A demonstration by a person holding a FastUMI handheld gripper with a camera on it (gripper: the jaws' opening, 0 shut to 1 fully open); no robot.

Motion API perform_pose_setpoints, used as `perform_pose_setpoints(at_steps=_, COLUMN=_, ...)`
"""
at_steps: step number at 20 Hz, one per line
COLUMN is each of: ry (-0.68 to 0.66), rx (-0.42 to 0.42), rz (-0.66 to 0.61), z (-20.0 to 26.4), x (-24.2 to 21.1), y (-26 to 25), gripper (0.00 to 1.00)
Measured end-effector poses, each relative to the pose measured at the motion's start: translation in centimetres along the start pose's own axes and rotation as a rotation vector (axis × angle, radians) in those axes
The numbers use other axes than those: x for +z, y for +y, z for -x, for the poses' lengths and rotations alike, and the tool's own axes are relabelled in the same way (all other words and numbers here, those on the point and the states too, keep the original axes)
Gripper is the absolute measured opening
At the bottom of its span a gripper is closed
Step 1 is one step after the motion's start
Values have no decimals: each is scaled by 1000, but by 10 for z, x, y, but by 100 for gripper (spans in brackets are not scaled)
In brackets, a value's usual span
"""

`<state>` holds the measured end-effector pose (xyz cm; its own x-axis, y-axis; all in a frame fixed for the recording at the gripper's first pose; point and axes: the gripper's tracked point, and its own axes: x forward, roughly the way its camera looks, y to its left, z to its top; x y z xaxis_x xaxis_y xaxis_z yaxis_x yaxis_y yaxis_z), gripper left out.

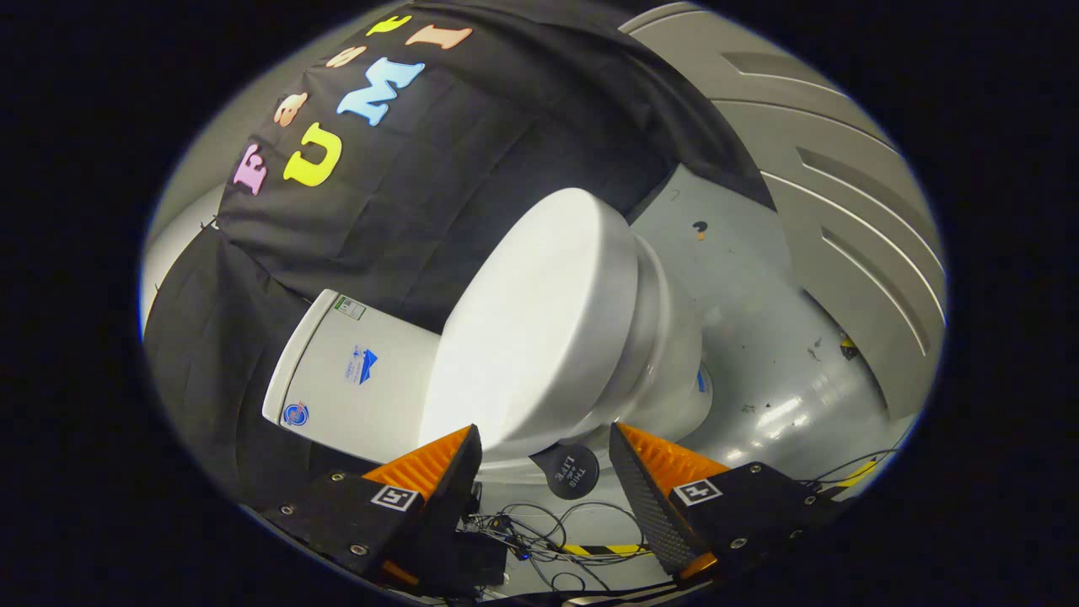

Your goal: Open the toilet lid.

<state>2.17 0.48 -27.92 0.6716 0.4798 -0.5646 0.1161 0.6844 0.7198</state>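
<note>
The toilet lid [539, 329] lies closed on the bowl [666, 337], just ahead of the claw [545, 447], whose fingers stand apart and hold nothing. The step looks like the approach: next the fingers must reach the lid's near rim and catch it to lift. A round black tag [566, 472] between the fingers reads "THIS LIFE". The cistern [354, 379] carries small stickers, too small to read.

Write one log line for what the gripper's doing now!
gripper: open, empty | toilet lid: closed, just ahead | contact: none
</note>
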Motion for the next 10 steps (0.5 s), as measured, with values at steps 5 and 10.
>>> perform_pose_setpoints(at_steps=5, ry=68, rx=18, rz=-90, z=-13, x=-18, y=-12, gripper=89)
perform_pose_setpoints(at_steps=10, ry=111, rx=56, rz=-119, z=-24, x=-29, y=-7, gripper=71)
